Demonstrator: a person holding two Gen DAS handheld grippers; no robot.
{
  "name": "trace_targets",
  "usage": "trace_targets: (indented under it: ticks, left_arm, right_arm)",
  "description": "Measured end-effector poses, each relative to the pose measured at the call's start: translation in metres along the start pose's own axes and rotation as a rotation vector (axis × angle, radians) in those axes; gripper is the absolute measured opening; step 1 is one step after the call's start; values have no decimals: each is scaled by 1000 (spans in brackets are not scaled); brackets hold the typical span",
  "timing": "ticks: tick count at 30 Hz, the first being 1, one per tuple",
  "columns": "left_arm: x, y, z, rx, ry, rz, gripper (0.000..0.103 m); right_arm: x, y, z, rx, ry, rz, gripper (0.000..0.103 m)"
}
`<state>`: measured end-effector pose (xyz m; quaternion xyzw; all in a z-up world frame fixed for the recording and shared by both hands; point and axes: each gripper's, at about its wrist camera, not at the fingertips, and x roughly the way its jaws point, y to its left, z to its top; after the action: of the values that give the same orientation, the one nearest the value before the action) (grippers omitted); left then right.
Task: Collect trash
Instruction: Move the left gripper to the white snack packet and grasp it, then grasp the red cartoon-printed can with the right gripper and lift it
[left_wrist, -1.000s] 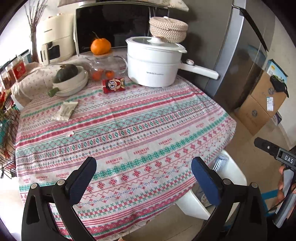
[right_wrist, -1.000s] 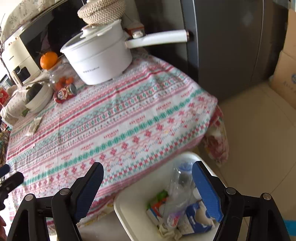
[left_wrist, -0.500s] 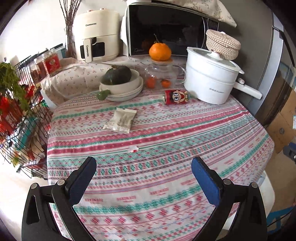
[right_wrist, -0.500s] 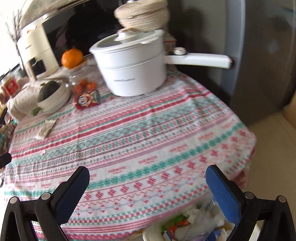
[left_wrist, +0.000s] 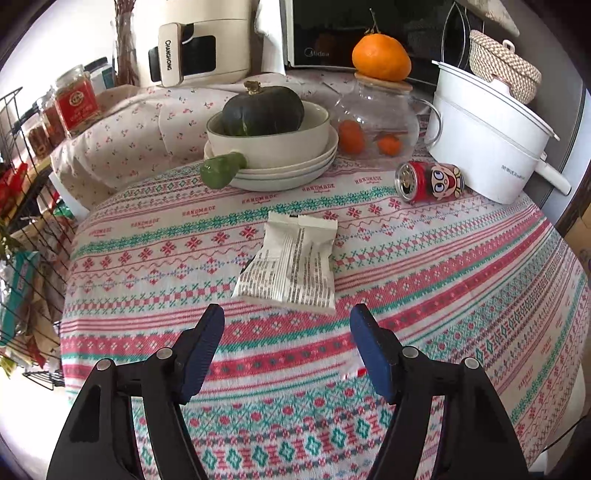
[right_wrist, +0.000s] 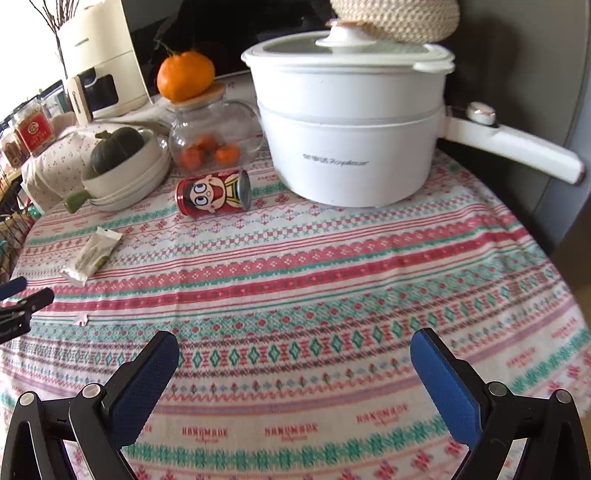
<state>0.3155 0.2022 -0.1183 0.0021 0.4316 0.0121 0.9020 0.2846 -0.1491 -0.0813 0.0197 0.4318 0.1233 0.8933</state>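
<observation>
A white printed wrapper (left_wrist: 291, 264) lies flat on the patterned tablecloth (left_wrist: 461, 280); it also shows in the right wrist view (right_wrist: 92, 254). My left gripper (left_wrist: 288, 334) is open and empty, just short of the wrapper's near edge. A red cartoon can (left_wrist: 430, 181) lies on its side by the white pot (left_wrist: 487, 136); the right wrist view shows the can (right_wrist: 212, 195) too. My right gripper (right_wrist: 293, 365) is open and empty over the table's near part, well short of the can. A tiny paper scrap (right_wrist: 81, 319) lies near the left gripper's fingers (right_wrist: 26, 301).
A bowl with a dark squash (left_wrist: 264, 110) on stacked plates, a glass jar (left_wrist: 376, 122) topped by an orange (left_wrist: 380, 57), a microwave (left_wrist: 332, 33) and a white appliance (left_wrist: 199, 48) stand at the back. A wire rack (left_wrist: 26, 229) stands at the left.
Both grippers swung from the bin beside the table to over the tabletop. The left one closed in on the wrapper and its jaws narrowed somewhat. The bin has left both views.
</observation>
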Motion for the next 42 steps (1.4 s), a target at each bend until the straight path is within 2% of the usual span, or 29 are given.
trace_targets:
  ticks: [3, 5, 7, 10, 14, 17, 19, 22, 28, 35, 42]
  left_arm:
    - [16, -6, 15, 31, -6, -26, 73]
    - [31, -9, 23, 57, 19, -16, 73]
    - [50, -6, 28, 34, 71, -29, 73]
    - [67, 3, 28, -20, 112, -42, 63]
    - [67, 4, 26, -60, 88, -52, 59]
    - [62, 6, 22, -95, 75, -53, 49]
    - [56, 5, 19, -104, 46, -37, 46]
    - [45, 5, 13, -105, 10, -33, 28]
    - [19, 18, 8, -150, -47, -84, 25]
    - [0, 25, 9, -203, -57, -189, 25]
    - [1, 26, 10, -231, -54, -246, 25]
  right_arm:
    - [21, 3, 7, 5, 18, 16, 103]
    - [33, 5, 12, 2, 19, 15, 103]
    - [44, 9, 18, -7, 19, 10, 103]
    - [55, 12, 24, -7, 14, 12, 103]
    - [70, 18, 28, -12, 18, 11, 103]
    - [78, 22, 28, -9, 18, 5, 103]
    - [83, 24, 28, 6, 18, 3, 103]
    - [90, 28, 27, 23, 24, 9, 103]
    - [103, 48, 38, -12, -14, -16, 103]
    - [134, 82, 66, -65, -77, -24, 103]
    - [166, 93, 96, -16, -46, -49, 103]
